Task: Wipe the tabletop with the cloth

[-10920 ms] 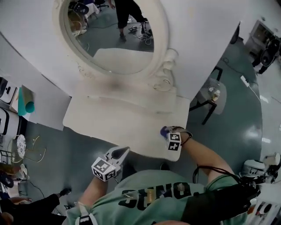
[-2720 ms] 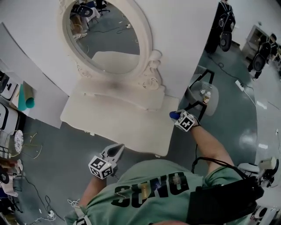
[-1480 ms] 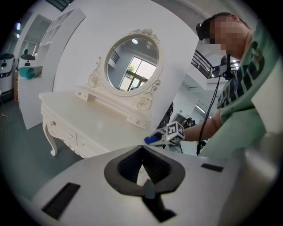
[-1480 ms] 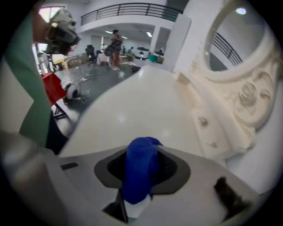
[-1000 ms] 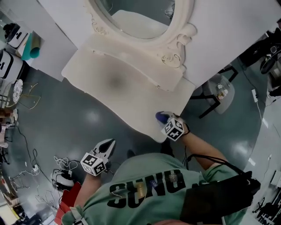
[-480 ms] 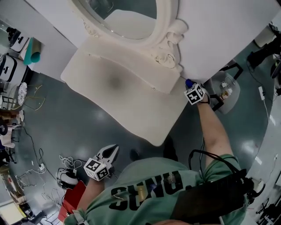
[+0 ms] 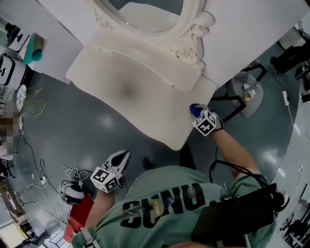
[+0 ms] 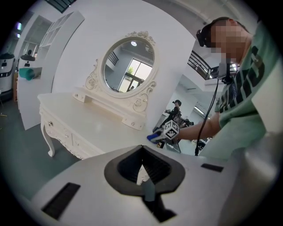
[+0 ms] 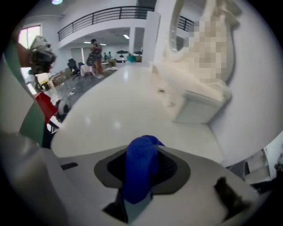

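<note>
Nearest the person, the left gripper [image 7: 125, 154] is held low over the floor [image 7: 72, 121], in front of the desk [image 7: 150, 109] and well apart from its front edge. Its fingers are closed tip to tip, with nothing between them. Loose cables [image 7: 68, 173] are noted on the floor just left of this gripper. The stretch of floor between the gripper and the desk front is open.

The right gripper [image 7: 197, 113] is positioned at the desk's right end, near the front right corner. Its fingers are clamped on the blue cloth [image 7: 194, 109], a fold of which stands out past the fingertips (seen plainly in the right gripper view). The cloth is held at the right edge of the tabletop; contact with the surface cannot be confirmed. Leftward of the cloth, the tabletop is bare across its width, up to a low raised shelf [image 7: 145, 63] along the back edge.

Behind the shelf an oval mirror [image 7: 150, 14] in a carved frame is mounted against the white wall [image 7: 242, 34]. To the right of the desk, a small round side table [image 7: 244, 92] on dark legs is set near the right edge, with a strip of floor between the two.
</note>
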Demonstrator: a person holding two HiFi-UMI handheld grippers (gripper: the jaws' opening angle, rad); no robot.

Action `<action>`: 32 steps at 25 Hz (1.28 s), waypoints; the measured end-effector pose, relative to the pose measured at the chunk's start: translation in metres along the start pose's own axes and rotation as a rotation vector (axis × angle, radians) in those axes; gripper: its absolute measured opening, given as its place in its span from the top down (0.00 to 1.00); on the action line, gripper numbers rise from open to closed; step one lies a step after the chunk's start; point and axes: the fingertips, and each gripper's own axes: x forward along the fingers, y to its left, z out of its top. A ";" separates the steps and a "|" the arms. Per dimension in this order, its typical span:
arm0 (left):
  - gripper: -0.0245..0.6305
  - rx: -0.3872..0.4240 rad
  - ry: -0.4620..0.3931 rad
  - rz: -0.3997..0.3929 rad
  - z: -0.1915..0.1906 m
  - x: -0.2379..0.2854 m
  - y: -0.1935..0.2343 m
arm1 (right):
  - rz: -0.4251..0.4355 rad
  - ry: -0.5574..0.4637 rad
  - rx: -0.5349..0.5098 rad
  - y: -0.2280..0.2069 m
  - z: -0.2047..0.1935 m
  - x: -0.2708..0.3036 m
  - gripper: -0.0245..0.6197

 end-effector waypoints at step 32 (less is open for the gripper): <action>0.95 0.294 -0.300 -0.226 0.080 -0.139 -0.072 | 0.175 -0.744 0.560 0.190 0.083 -0.311 0.76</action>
